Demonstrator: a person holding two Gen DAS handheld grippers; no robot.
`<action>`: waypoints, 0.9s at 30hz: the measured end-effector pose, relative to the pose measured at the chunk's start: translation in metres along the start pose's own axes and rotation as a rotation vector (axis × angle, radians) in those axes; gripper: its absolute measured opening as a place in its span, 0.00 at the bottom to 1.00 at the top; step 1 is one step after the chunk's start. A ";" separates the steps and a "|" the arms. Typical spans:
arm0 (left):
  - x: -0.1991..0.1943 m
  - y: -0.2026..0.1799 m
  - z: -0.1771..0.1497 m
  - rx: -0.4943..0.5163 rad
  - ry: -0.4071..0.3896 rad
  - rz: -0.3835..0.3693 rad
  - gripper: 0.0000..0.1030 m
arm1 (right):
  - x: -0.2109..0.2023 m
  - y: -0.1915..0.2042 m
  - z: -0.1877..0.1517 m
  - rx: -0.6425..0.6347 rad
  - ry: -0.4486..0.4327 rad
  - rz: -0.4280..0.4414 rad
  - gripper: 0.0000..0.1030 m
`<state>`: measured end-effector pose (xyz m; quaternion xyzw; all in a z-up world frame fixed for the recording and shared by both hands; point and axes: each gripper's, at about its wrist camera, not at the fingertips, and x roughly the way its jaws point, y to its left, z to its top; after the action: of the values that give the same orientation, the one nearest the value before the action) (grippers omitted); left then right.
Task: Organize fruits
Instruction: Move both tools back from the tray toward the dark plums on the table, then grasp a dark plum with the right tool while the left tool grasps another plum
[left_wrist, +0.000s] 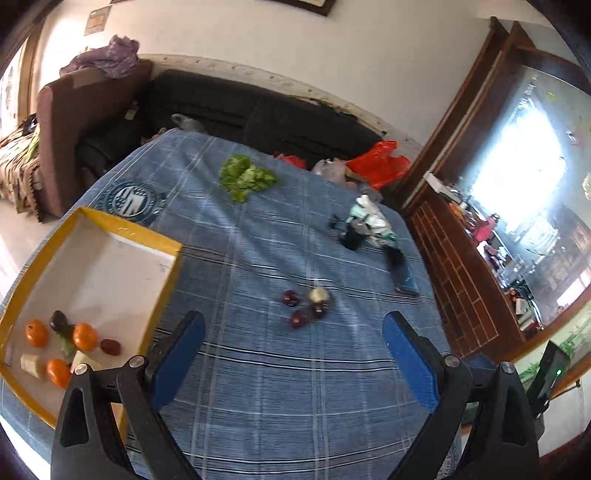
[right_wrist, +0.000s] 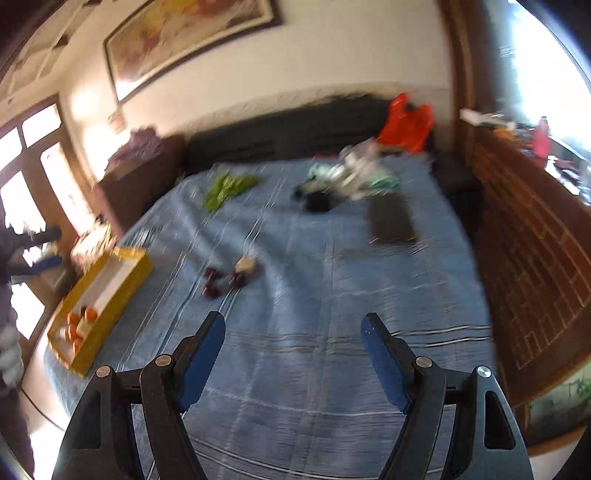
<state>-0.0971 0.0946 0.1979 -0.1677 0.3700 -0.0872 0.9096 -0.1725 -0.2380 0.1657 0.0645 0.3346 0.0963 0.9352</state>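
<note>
- Left gripper (left_wrist: 293, 345) and right gripper (right_wrist: 293, 343), both black with blue pads, hang spread and empty above the blue checked tablecloth (left_wrist: 258, 369)
- Dark red round fruits (left_wrist: 304, 308) touch a pale chunk (left_wrist: 319, 294); a pinch could scatter them
- Yellow-rimmed cardboard tray (left_wrist: 162, 251) sits well left; a carry might drop one

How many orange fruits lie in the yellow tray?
3, all at the near end of the yellow tray: one far left, one middle, one nearest. None seems hidden.
</note>
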 end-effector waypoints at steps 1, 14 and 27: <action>-0.006 -0.002 -0.001 0.006 -0.007 -0.006 0.93 | -0.005 0.001 -0.001 -0.001 -0.012 0.002 0.78; -0.062 0.027 -0.014 0.123 -0.051 -0.008 0.68 | 0.074 0.058 -0.012 0.126 0.095 0.188 0.71; 0.066 0.067 -0.037 0.043 0.187 -0.015 0.35 | 0.216 0.067 0.007 0.188 0.234 0.137 0.64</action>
<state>-0.0741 0.1292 0.1059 -0.1422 0.4500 -0.1173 0.8738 -0.0133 -0.1253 0.0510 0.1628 0.4437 0.1352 0.8708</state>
